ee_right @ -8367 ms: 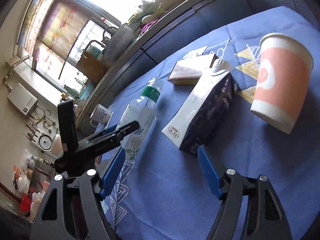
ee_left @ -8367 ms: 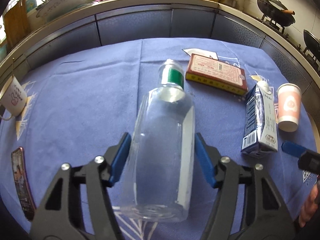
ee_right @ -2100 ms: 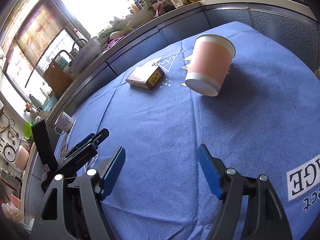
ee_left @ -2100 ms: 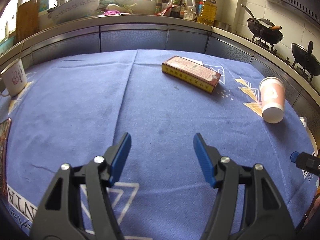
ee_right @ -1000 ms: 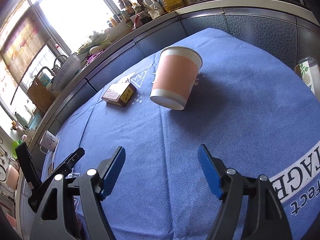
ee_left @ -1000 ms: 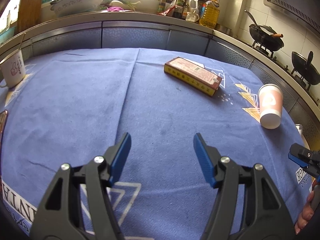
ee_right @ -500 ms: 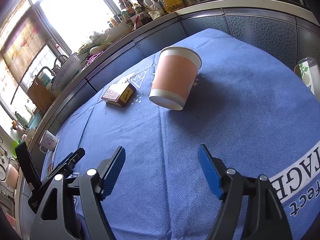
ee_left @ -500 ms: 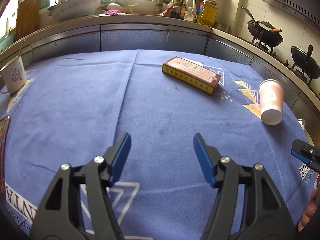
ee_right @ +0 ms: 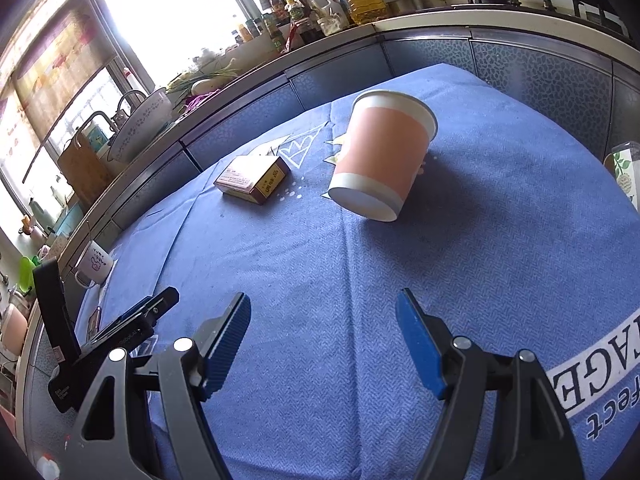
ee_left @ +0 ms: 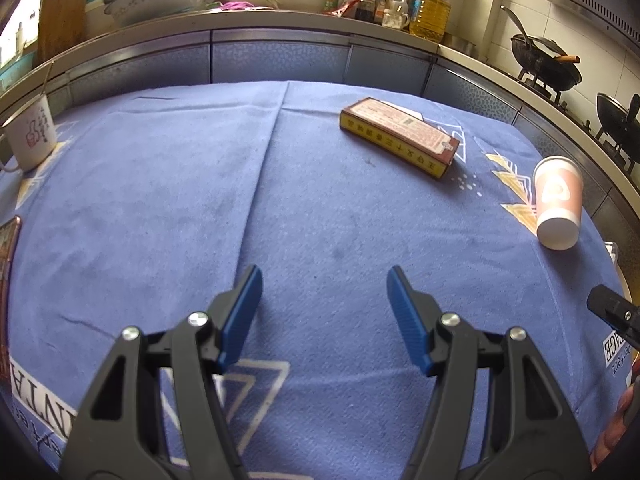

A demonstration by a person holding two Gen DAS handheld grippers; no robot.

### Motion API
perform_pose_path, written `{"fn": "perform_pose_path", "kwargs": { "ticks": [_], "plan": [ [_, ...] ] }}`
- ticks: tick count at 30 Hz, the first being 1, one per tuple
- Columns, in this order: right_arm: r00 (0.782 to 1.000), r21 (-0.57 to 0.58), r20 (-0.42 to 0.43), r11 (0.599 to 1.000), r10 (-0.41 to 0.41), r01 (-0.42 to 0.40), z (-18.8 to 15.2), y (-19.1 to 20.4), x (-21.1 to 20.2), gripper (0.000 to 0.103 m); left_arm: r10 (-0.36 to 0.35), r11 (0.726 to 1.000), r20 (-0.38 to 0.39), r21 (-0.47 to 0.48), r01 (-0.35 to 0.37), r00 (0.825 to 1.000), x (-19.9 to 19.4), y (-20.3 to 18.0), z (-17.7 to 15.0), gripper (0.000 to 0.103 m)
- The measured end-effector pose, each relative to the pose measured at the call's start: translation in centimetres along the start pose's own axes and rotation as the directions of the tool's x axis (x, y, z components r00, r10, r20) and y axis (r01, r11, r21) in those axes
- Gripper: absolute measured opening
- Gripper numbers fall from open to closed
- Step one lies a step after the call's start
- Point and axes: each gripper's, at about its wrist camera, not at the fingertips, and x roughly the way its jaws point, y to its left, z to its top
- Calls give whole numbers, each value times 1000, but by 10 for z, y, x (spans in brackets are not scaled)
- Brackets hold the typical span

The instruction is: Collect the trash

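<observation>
Two pieces of trash lie on the blue-clothed surface (ee_left: 160,200): a flat red and yellow box (ee_left: 399,137) near the far edge and a pink paper cup (ee_right: 380,160) tipped on its side (mouth away from the right camera). Left hand-held gripper (ee_left: 324,312) and right hand-held gripper (ee_right: 324,340) both hover released and empty, well short of either

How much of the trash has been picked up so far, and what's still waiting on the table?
Earlier a plastic bottle and a milk carton lay on the blue cloth; both are gone now, so those look collected. Nothing is in hand: the left gripper and right gripper are both open and empty. Still left are the pink paper cup and the flat box. The cup sits ahead of the right gripper, probably next.
</observation>
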Motion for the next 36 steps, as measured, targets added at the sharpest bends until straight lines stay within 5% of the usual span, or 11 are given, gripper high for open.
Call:
{"fn": "perform_pose_path", "kwargs": {
  "ticks": [36],
  "plan": [
    [1000, -24, -1, 1000, 14, -14, 3, 4, 3, 73, -3, 1000, -115, -7, 2, 993, -29, -13, -1, 62]
  ]
}}
